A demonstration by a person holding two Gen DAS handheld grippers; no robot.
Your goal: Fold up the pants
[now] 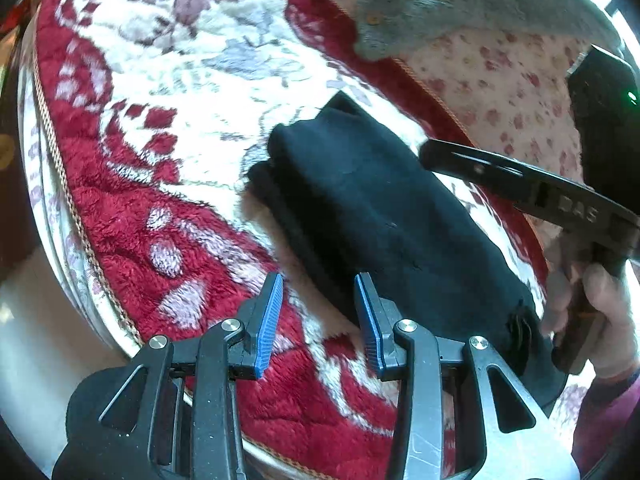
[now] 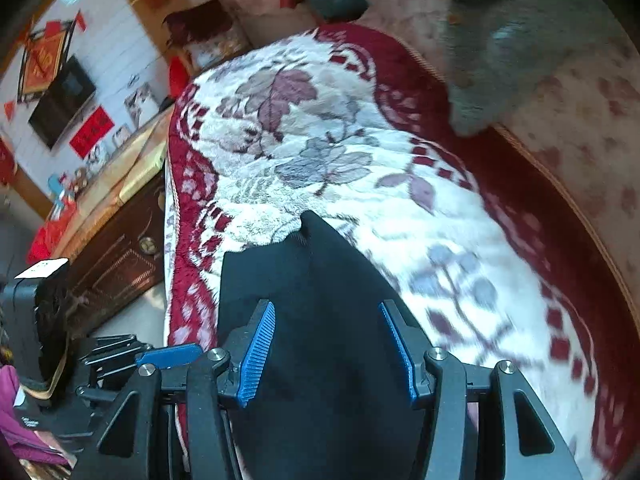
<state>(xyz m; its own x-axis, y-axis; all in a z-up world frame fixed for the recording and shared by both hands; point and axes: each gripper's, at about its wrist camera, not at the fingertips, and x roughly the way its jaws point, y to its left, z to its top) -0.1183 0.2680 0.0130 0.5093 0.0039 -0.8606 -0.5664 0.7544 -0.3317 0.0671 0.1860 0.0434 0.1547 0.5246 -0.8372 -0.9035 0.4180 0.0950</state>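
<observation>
While both grippers (image 1: 319, 292) (image 2: 327, 320) hang unclenched, folded pants (image 1: 372, 208) lie mid-blanket (image 1: 160, 120).

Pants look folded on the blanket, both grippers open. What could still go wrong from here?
1. The left gripper has one finger right at the edge of the black pants; pulling away might snag and undo the fold.
2. The right gripper straddles the pants; closing could bunch the layers.
</observation>
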